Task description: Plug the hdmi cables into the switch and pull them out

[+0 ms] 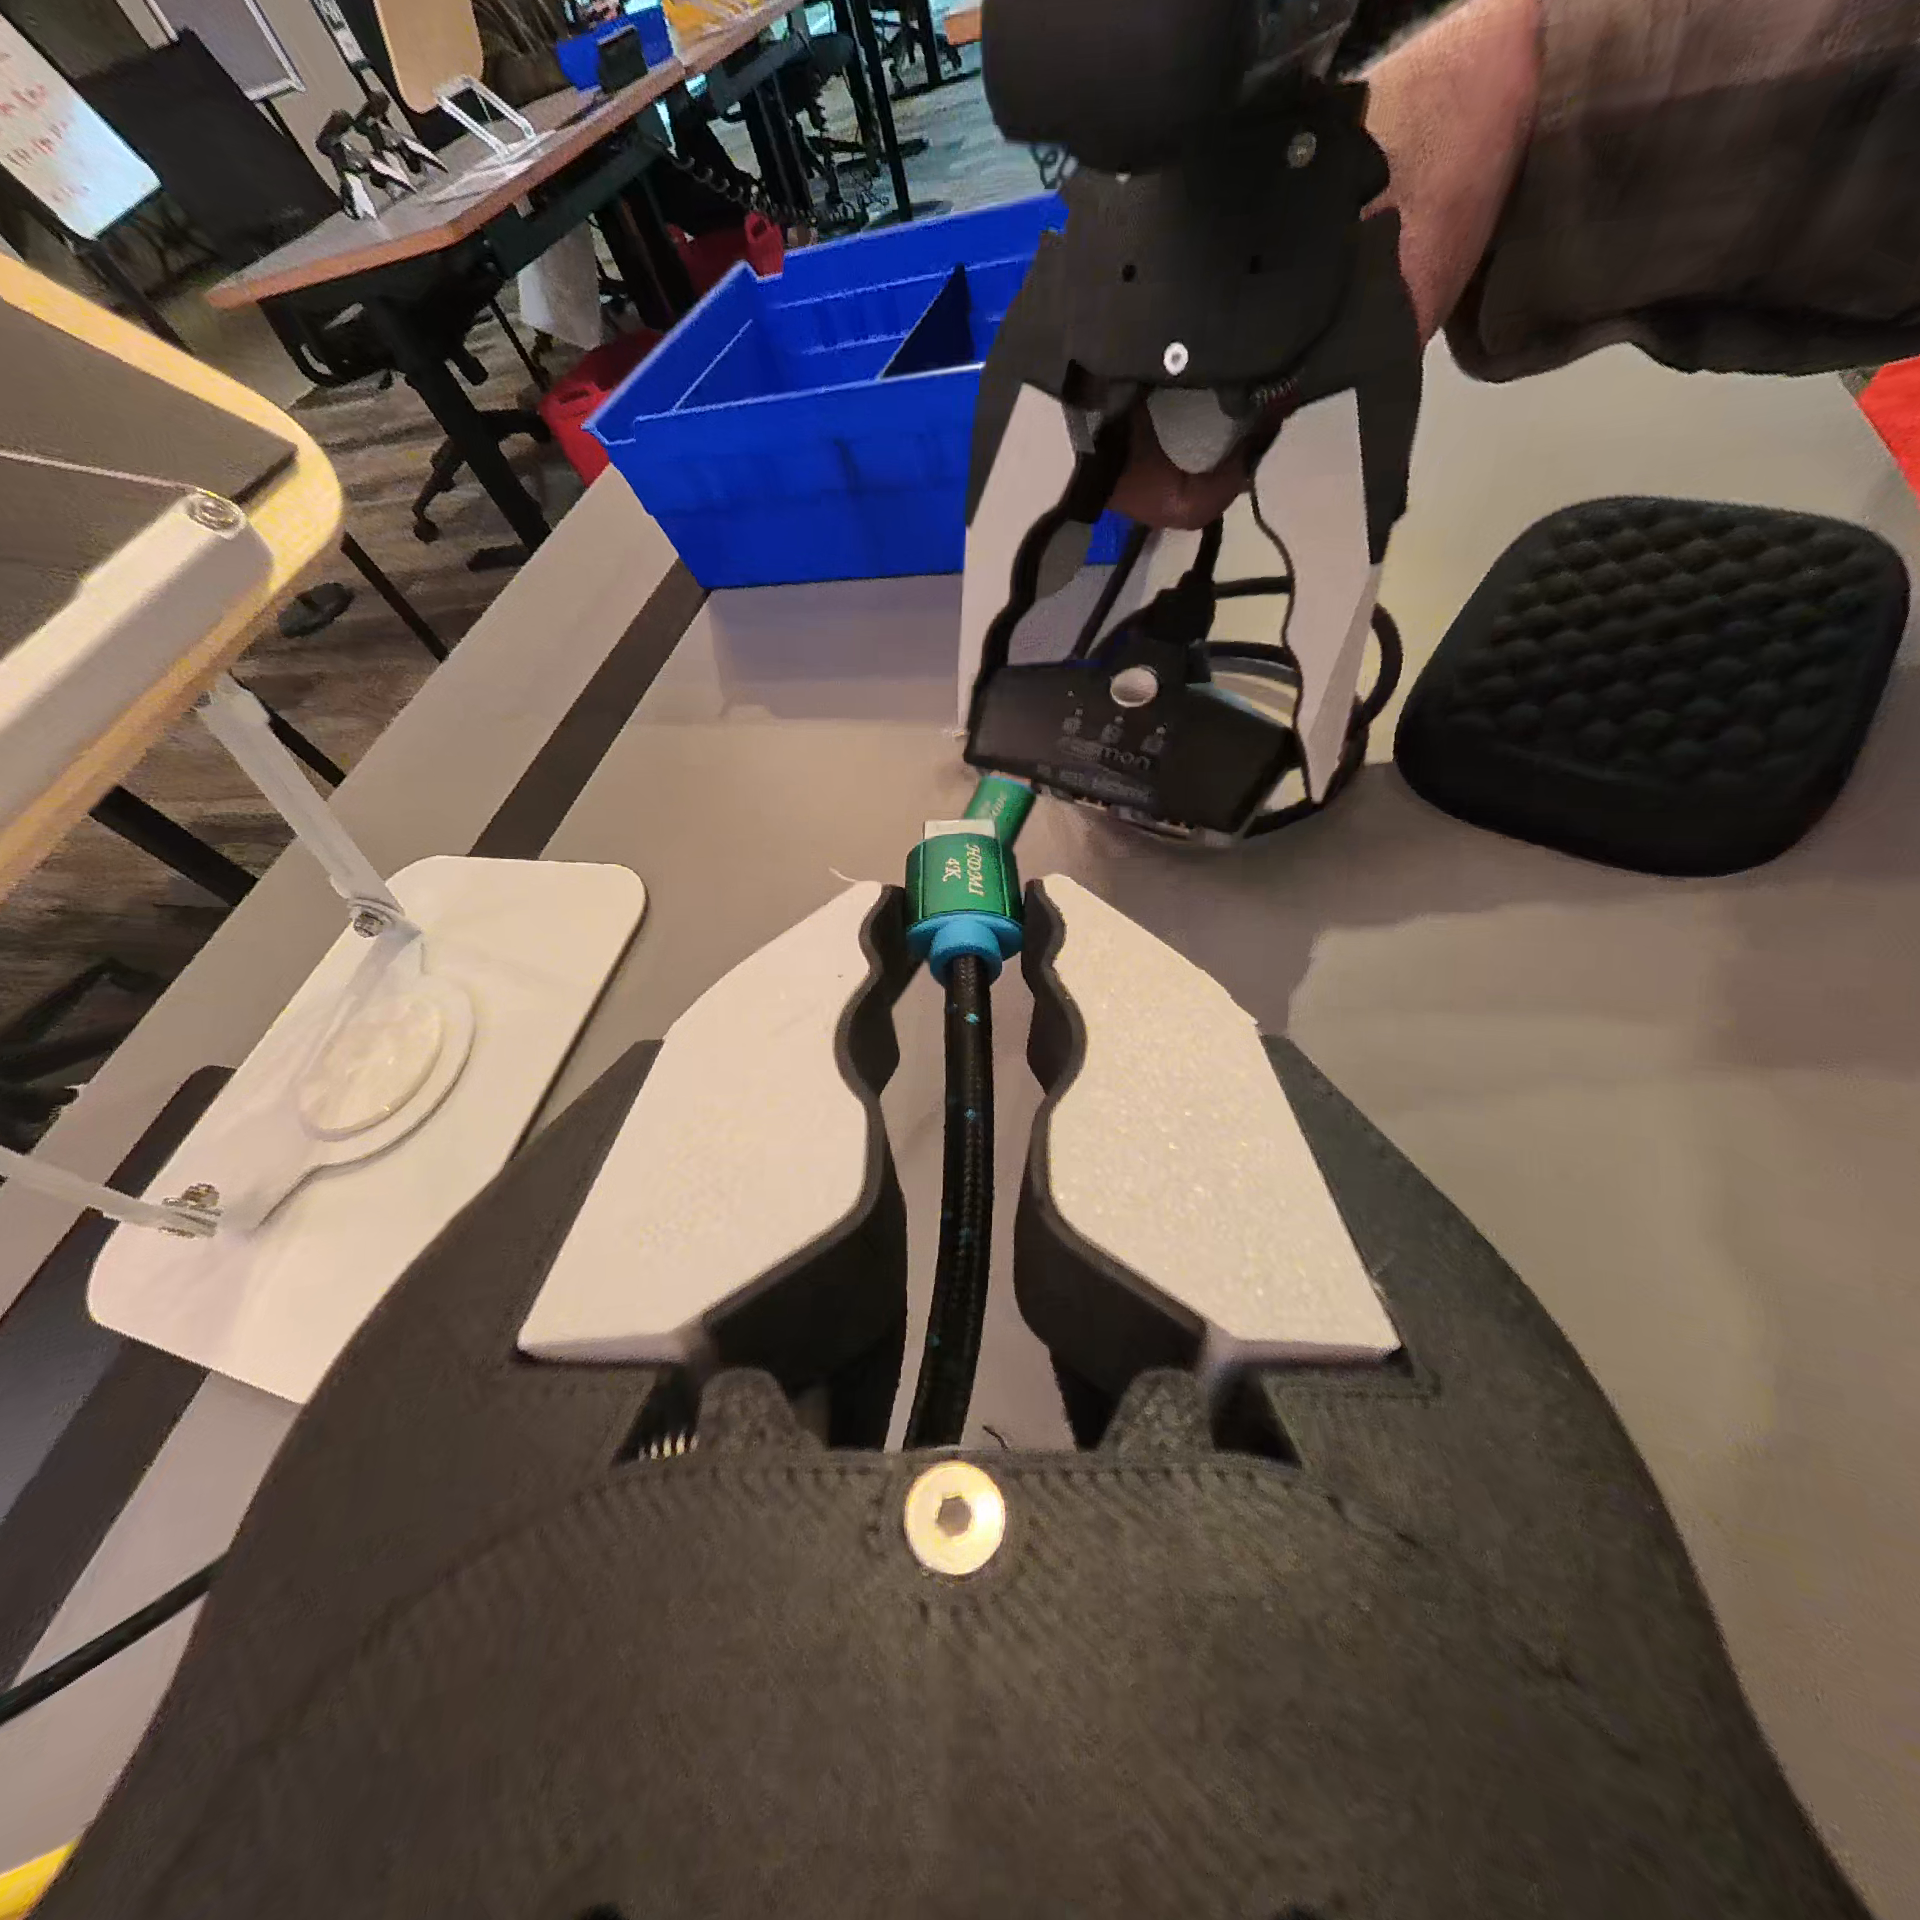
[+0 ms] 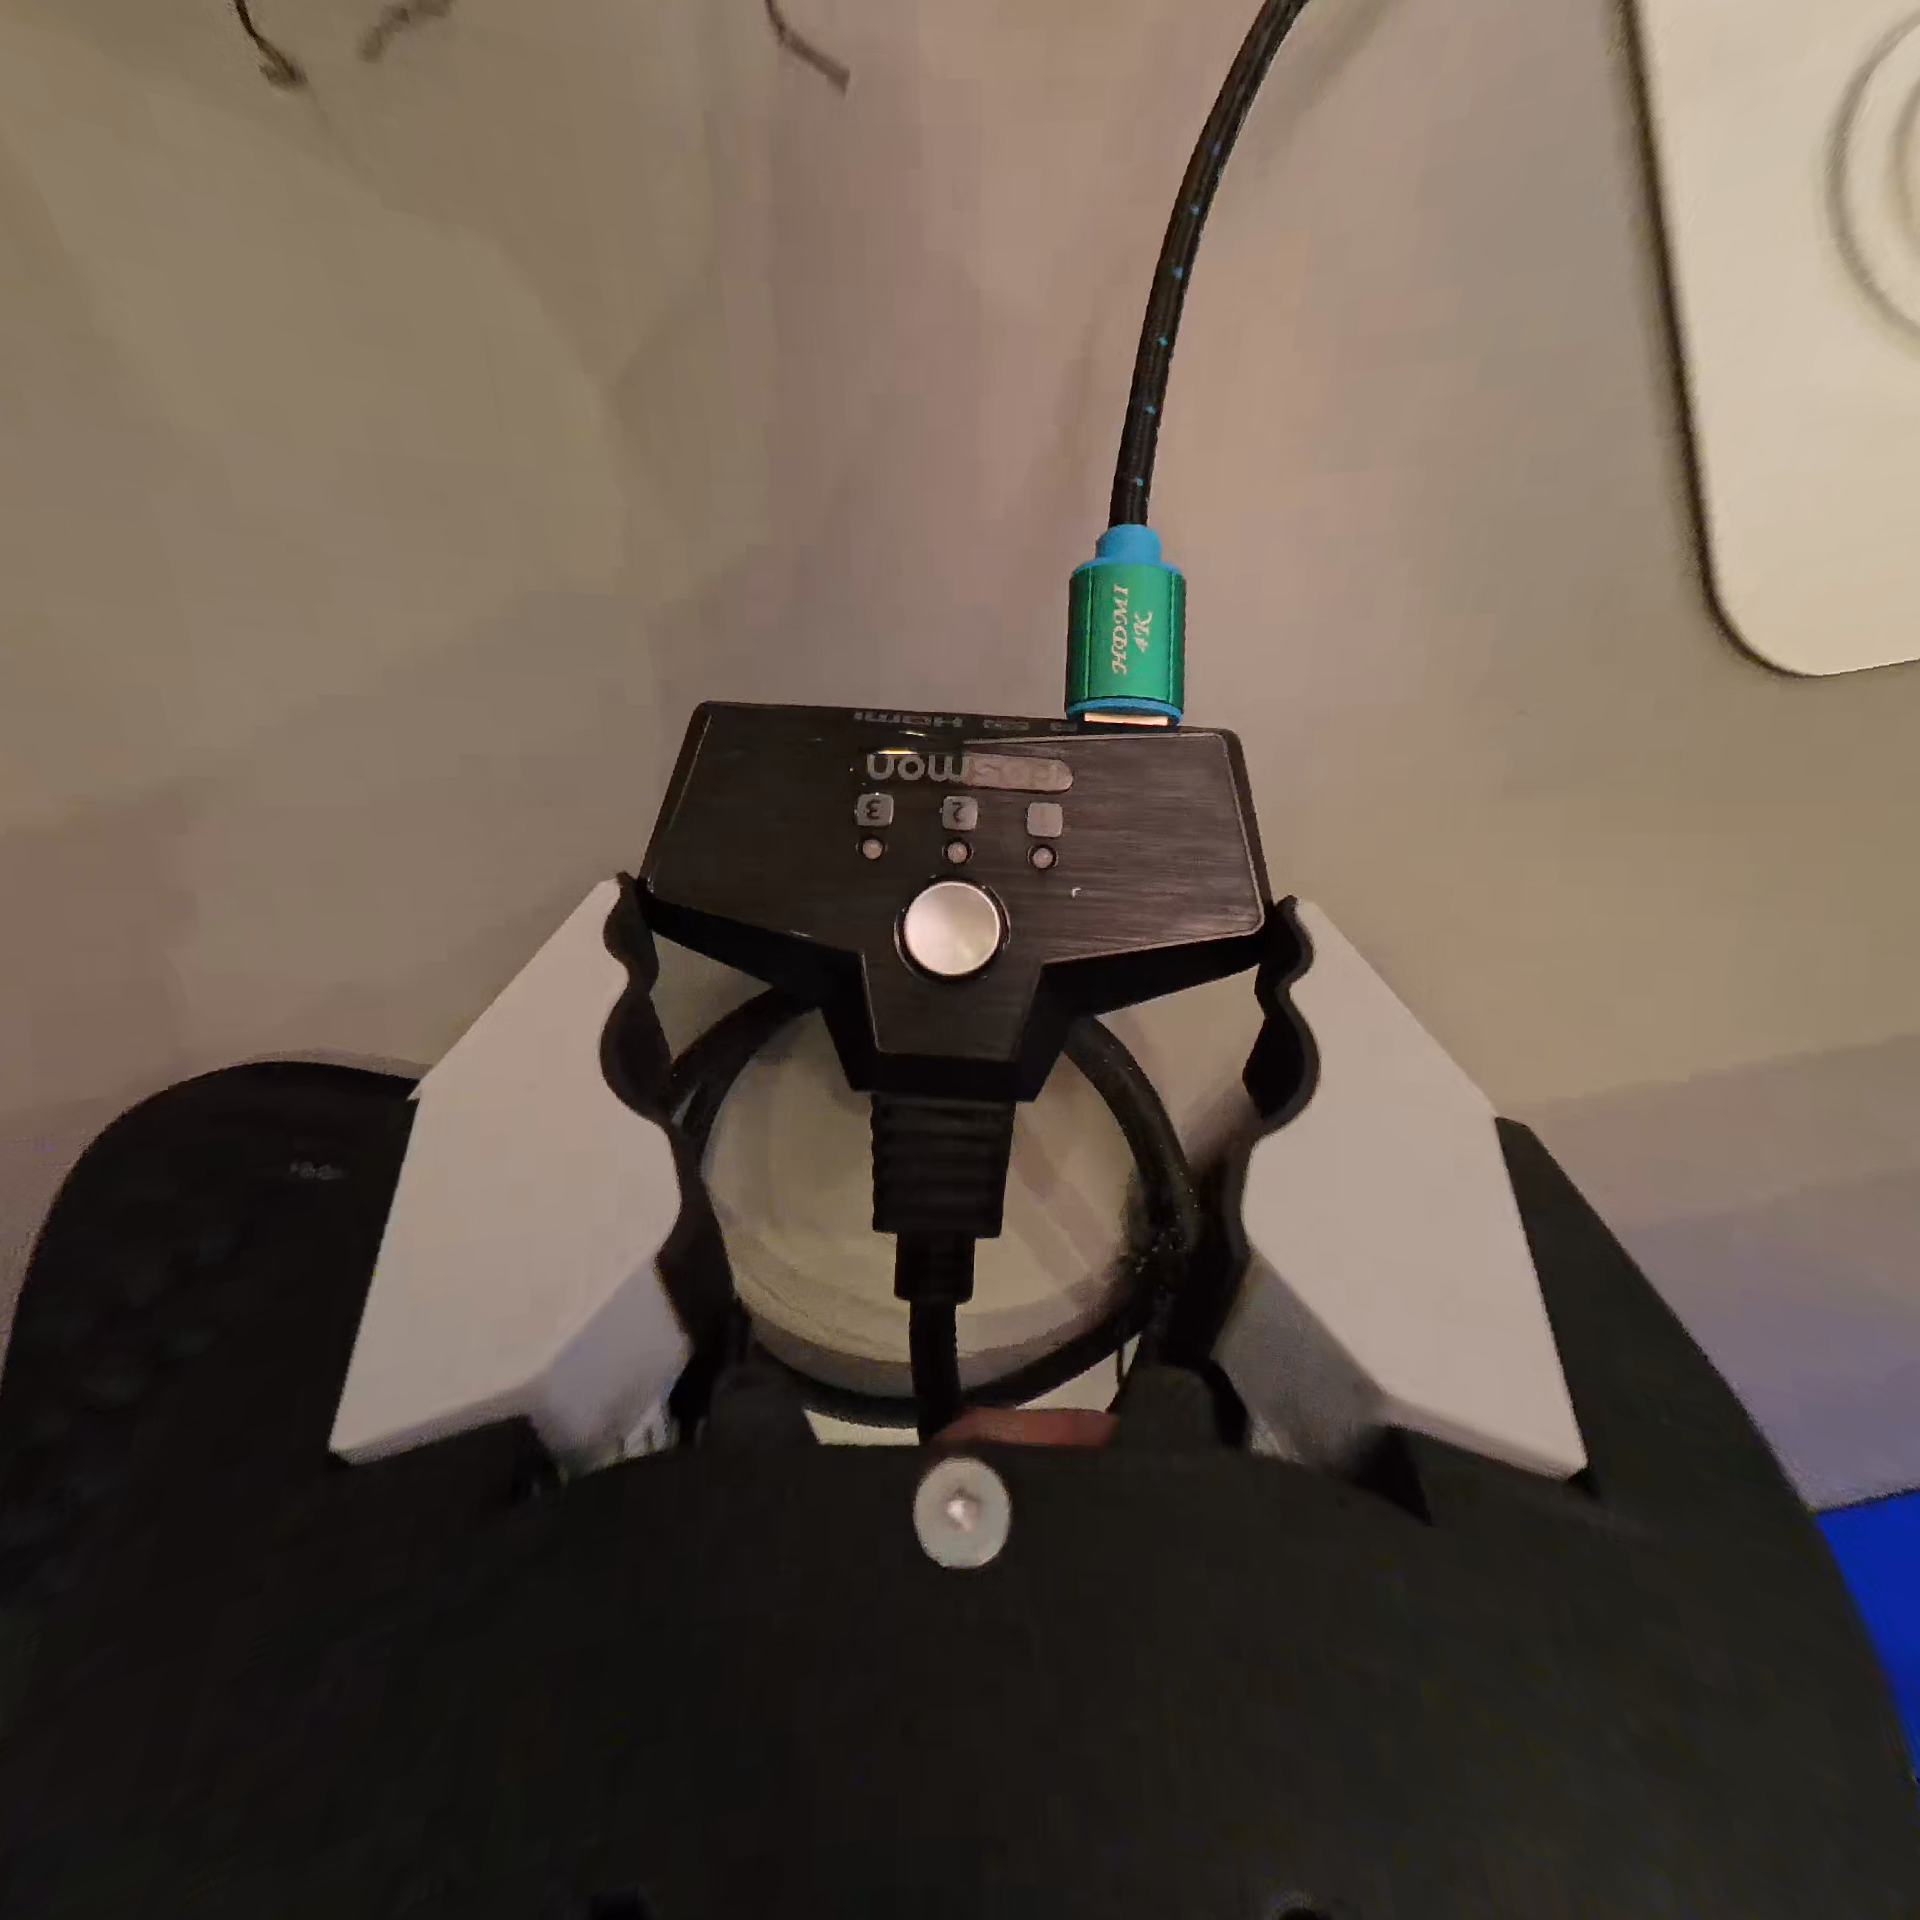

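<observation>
My left gripper (image 1: 961, 899) is shut on a green HDMI plug (image 1: 964, 878). Its black braided cable (image 1: 961, 1143) runs back between the fingers. The plug's metal tip points at the black switch (image 1: 1101, 753) and stops a little short of it. My right gripper (image 2: 956, 925) is shut on the switch (image 2: 935, 790), clasping its two sides just above the grey table; it also shows in the left wrist view (image 1: 1143, 748). A second green plug (image 2: 1127, 644) sits at the end port on the switch's far edge, with some of its metal tip showing. It also shows in the left wrist view (image 1: 1000, 805).
A blue bin (image 1: 831, 416) stands behind the switch and a black textured pad (image 1: 1662, 675) lies beside it. A white stand base (image 1: 395, 1091) with a clear arm sits at the table's left edge. The switch's own cable coils around a white round object (image 2: 831, 1247). The tips of one gripper are about 15 centimeters away from the tips of the other.
</observation>
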### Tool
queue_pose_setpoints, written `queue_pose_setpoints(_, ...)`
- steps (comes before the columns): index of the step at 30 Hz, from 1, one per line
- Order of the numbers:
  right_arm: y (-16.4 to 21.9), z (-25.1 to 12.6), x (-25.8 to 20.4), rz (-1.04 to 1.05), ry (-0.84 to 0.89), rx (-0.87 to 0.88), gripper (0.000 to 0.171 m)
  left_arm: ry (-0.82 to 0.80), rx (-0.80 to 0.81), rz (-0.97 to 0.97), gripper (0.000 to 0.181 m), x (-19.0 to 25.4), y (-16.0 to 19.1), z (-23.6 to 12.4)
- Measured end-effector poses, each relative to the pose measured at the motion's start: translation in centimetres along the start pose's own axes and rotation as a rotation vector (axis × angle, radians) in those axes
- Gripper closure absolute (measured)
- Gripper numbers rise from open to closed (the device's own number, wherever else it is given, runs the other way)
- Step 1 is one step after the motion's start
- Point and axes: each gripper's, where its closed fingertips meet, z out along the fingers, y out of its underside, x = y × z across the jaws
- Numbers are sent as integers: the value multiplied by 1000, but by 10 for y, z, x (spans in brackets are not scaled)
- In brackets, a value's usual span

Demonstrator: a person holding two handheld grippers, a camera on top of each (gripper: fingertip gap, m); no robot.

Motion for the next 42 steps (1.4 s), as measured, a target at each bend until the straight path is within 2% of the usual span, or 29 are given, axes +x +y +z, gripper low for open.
queue_pose_setpoints(12,-16,-56,10,39,-99,270,58,76,24,67,160,4,-45,1)
queue_pose_setpoints(22,-20,-89,11,82,-184,510,58,160,65,45,160,22,-65,34)
queue_pose_setpoints(31,-25,-103,7,27,-248,520,58,221,105,32,160,31,-78,54)
queue_pose_setpoints(42,-30,-110,-2,-57,-305,413,57,277,167,-65,160,34,-84,68)
